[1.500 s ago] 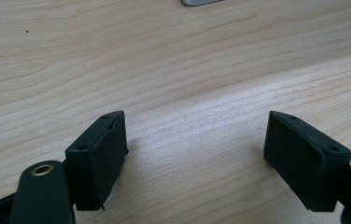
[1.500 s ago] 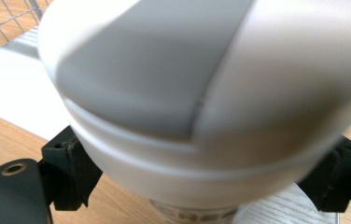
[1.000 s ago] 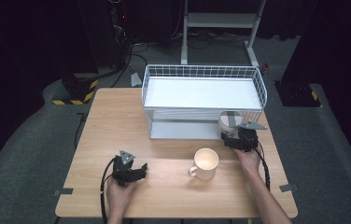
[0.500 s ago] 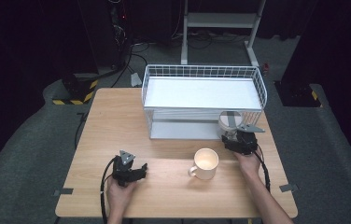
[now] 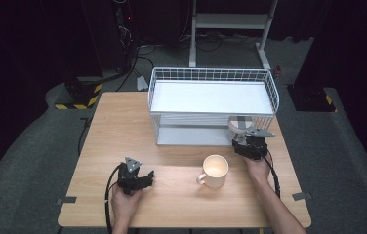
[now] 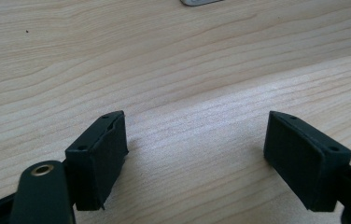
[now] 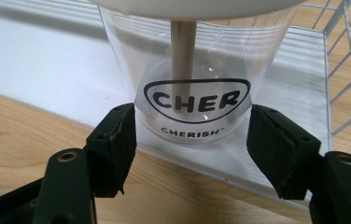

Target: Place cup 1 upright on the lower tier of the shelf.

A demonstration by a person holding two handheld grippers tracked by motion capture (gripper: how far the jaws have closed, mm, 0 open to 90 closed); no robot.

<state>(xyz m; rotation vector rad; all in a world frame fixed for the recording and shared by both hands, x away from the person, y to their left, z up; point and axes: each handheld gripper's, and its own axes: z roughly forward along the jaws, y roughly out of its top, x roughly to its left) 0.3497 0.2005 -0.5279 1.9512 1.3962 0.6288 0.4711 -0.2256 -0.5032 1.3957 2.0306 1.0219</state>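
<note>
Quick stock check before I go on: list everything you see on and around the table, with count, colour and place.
Table: one, light wood, centre of the high view.
Wire rack: one, white, two tiers, far right part of the table.
Mug: one, cream, near side, right of centre, handle toward the left.
Clear cup: one, transparent with black CHERISH print, on the rack's lower shelf at its right end, between the right gripper's jaws.
Tape marks: two, grey, near table corners.
Metal frame: one, white, on the floor behind the table.
Left gripper: black, open over bare wood.
Right gripper: black, open around the cup's base.
</note>
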